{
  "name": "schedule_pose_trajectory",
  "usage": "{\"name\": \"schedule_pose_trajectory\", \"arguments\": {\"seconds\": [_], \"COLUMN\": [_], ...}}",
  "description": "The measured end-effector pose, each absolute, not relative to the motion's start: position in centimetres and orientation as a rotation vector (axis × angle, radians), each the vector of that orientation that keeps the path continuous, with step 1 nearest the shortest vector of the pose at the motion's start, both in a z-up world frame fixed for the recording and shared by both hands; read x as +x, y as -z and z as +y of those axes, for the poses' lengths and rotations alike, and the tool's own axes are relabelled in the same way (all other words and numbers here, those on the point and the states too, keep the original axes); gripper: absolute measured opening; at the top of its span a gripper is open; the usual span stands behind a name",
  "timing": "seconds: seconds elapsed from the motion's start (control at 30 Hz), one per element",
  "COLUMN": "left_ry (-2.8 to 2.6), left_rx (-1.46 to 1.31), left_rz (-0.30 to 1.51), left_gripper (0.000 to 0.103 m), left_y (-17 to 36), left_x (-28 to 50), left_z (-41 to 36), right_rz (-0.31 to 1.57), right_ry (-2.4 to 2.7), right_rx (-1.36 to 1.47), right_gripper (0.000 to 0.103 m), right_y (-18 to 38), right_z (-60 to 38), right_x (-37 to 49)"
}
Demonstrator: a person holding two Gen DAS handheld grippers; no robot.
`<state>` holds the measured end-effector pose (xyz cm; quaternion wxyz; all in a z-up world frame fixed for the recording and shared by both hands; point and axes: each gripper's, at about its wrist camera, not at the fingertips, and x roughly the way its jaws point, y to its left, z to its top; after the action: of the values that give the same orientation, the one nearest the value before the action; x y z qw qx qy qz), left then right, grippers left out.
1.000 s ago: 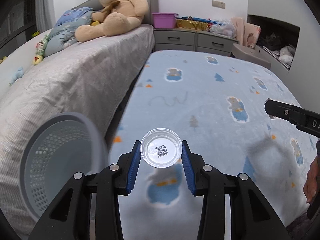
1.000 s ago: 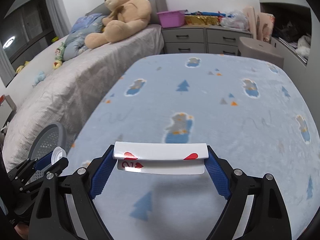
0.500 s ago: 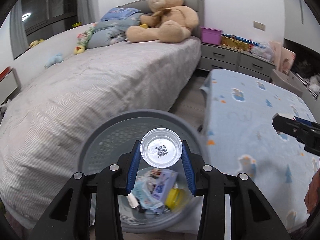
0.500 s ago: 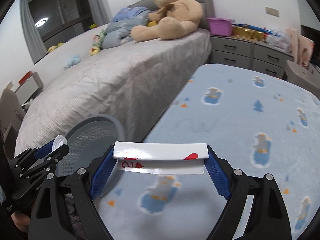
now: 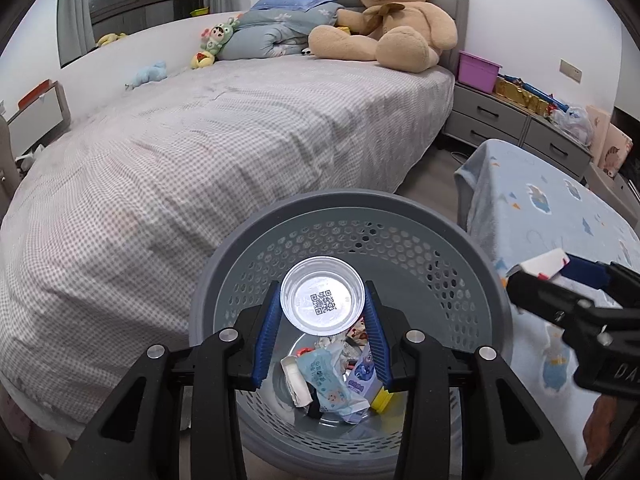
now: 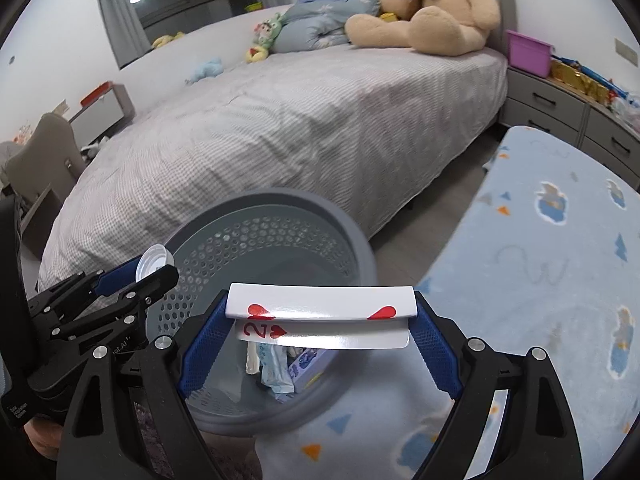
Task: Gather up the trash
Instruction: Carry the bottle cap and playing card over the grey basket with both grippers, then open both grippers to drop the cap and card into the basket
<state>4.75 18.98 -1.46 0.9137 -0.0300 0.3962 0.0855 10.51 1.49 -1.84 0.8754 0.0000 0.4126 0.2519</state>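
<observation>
My left gripper (image 5: pixel 322 306) is shut on a small clear plastic lid (image 5: pixel 322 300) with a QR code, held over the mouth of the grey perforated trash basket (image 5: pixel 400 232). Wrappers and packets (image 5: pixel 336 380) lie at the basket's bottom. My right gripper (image 6: pixel 320 316) is shut on a bent two-of-hearts playing card (image 6: pixel 320 300), held by its short ends above the basket's (image 6: pixel 280 204) right rim. The left gripper (image 6: pixel 148 268) with the lid (image 6: pixel 154 260) shows at the left of the right wrist view; the right gripper (image 5: pixel 556 268) with the card shows at the right of the left wrist view.
A bed with a grey checked cover (image 5: pixel 200 152) runs behind the basket, with a big teddy bear (image 5: pixel 392 20) at its head. A low surface under a blue cartoon blanket (image 6: pixel 560 260) lies to the right. Grey drawers (image 5: pixel 500 116) stand against the far wall.
Both grippers swung left from over the blue blanket to over the trash basket, each still holding its item. The basket now fills the lower middle of both views.
</observation>
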Motion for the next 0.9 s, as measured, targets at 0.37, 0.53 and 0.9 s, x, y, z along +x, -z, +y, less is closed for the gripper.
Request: {"name": "schedule_pose_trajectory", "arguments": {"seconds": [0.37,0.53,0.9], "left_ry": [-0.238,-0.263,-0.283], "left_rx": [-0.101,-0.107,-0.115], "left_rz": [0.827,0.813,0.818], "left_gripper": [0.049,0.065,0.073], "left_y": [1.8,1.5,1.5], "left_x": [4.9,4.6,4.3], "left_z": [21.8,22.2,22.5], "right_rz": [0.877,0.862,0.877], "right_ry": [-0.585,-0.577,-0.539], "right_rx": [-0.007,-0.015,-0.004], "right_gripper": [0.093,0.097,0.097], "right_y": [2.7,2.3,2.7], "right_z": [3.6,3.9,3.2], "right_x": [12.0,11.8,11.3]}}
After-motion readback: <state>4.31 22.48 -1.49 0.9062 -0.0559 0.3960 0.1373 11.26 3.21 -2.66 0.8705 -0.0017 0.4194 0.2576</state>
